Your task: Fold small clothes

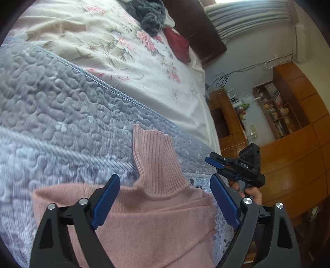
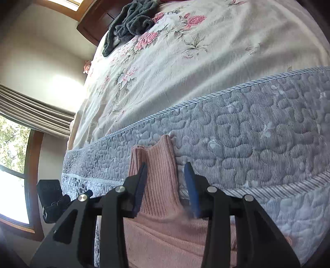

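A pink knit turtleneck sweater (image 1: 156, 222) lies on the grey quilted mattress (image 1: 61, 107), its ribbed collar (image 1: 154, 156) pointing toward the floral sheet. My left gripper (image 1: 165, 198) hangs open above the sweater's shoulders, its blue pads (image 1: 107, 200) spread wide with nothing between them. In the right wrist view my right gripper (image 2: 167, 185) stands open with the ribbed collar (image 2: 158, 175) between and below its blue fingers (image 2: 191, 187); whether they touch the knit is unclear. The left wrist view shows the right gripper (image 1: 218, 167) beside the sweater's right shoulder, held by a hand (image 1: 251, 191).
A floral sheet (image 1: 123, 53) covers the bed beyond the mattress edge. A dark grey fluffy garment (image 1: 148, 14) and a dark red cloth (image 1: 179, 43) lie near the headboard (image 1: 198, 26). Wooden cabinets and shelves (image 1: 288, 115) stand to the right; a window (image 2: 12, 156) is at left.
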{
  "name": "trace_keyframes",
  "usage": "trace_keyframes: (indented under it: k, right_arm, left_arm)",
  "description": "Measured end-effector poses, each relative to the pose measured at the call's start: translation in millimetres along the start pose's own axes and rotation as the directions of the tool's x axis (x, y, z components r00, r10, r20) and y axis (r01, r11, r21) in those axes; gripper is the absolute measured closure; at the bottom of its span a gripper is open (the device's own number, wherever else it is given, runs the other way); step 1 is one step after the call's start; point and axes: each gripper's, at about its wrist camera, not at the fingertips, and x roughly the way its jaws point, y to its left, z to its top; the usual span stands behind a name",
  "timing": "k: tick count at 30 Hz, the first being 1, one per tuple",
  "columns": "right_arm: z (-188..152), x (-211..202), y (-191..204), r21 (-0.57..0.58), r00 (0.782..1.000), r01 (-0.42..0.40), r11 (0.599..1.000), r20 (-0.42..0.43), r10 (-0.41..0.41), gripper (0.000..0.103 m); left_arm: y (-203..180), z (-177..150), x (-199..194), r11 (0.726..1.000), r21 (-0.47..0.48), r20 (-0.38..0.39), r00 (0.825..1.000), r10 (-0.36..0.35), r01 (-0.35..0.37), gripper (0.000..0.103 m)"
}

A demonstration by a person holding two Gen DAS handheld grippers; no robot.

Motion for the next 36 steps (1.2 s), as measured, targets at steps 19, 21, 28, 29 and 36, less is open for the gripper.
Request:
trace_keyframes:
  k: [19, 21, 28, 29, 36]
  right_arm:
    - [19.4, 104.2, 5.0, -0.076, 0.999, -0.002, 0.997, -0.05, -0.002, 0.064]
    - [20.6, 106.9, 6.8, -0.079, 0.999, -0.006, 0.997, -0.047, 0.002, 0.064]
    - [18.1, 85.8, 11.5, -0.159, 0.999, 0.045, 0.986, -0.001, -0.045, 0.092]
    - [17.5, 76.7, 11.5, -0.162, 0.999, 0.045, 0.986, 0.017, -0.043, 0.093]
    - [-6.5, 1.6, 34.2, -0.232, 0.994, -0.033, 0.972, 0.094, 0.057, 0.094]
  left_arm:
    - [38.0, 61.1, 128.9, 0.998, -0.009, -0.173, 0.983, 0.06, -0.063, 0.047]
    - [33.8, 60.9, 132.2, 0.996, 0.022, -0.178, 0.98, 0.085, -0.083, 0.061]
    - [19.2, 57.0, 126.7, 0.985, 0.094, -0.133, 0.979, 0.155, -0.144, 0.097]
    - [15.5, 56.9, 118.7, 0.986, 0.094, -0.108, 0.983, 0.147, -0.137, 0.097]
    - [-40.7, 38.9, 43.9, 0.972, 0.228, 0.0, 0.999, 0.051, -0.049, 0.097]
